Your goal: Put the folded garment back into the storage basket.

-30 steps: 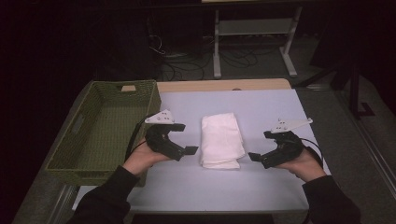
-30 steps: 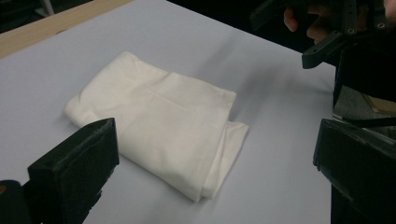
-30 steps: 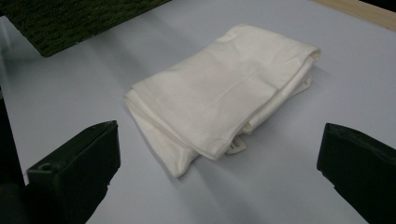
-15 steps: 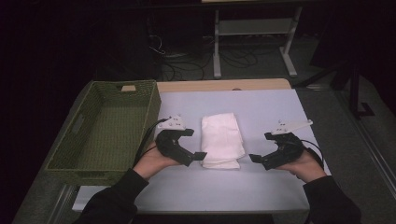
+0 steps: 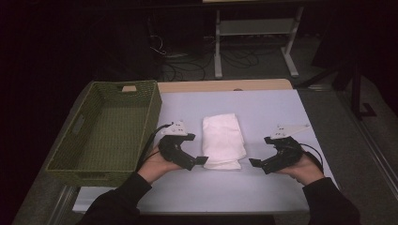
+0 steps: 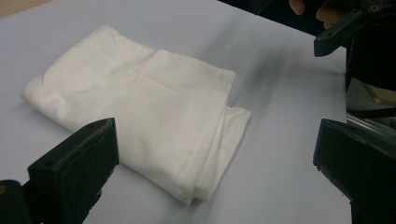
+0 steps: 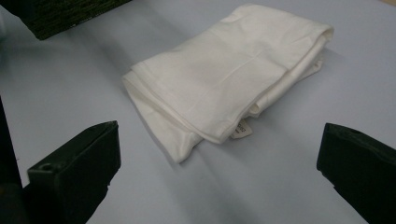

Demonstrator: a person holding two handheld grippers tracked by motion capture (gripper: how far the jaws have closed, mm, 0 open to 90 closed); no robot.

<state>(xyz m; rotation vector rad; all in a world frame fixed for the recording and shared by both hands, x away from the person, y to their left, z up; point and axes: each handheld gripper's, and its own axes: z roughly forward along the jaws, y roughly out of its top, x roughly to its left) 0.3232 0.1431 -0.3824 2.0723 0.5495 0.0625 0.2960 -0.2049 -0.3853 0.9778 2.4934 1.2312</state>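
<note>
- Two grippers flanked one folded white cloth (image 5: 223, 141) in the high view. The cloth lay flat on the pale table sheet (image 5: 263, 108), about midway across it, with the green woven basket (image 5: 108, 129) well apart to its left and nothing seen inside the basket.
- Same view: the left gripper (image 5: 199, 161) had its tip just beside the cloth's near left corner, touching or all but; the right gripper (image 5: 256, 163) sat low and near the cloth's near right corner, with a clear gap between. Neither held anything. My judgement: the step in hand was the approach, ahead of a grasp at the near corners.
- Left gripper view: the jaws stood wide apart and empty. The cloth (image 6: 140, 109) lay ahead between them, its near folded corner showing several stacked layers at the edge. The other gripper (image 6: 338, 30) showed at top right, beyond the cloth.
- Right gripper view: the jaws were likewise spread wide, nothing between them but table. The cloth (image 7: 229, 77) lay ahead and slightly left, with a small sewn label (image 7: 240, 128) poking out at the near fold, and the basket corner (image 7: 70, 14) at top left.
- Judgement on the next move: each gripper would need to go forward and low so one jaw slid under the fold, then close on all layers; a shallow bite risked lifting the top layer alone and spilling the fold.
- Cloth condition: clean, soft, lightly creased, folded into a rough rectangle.
</note>
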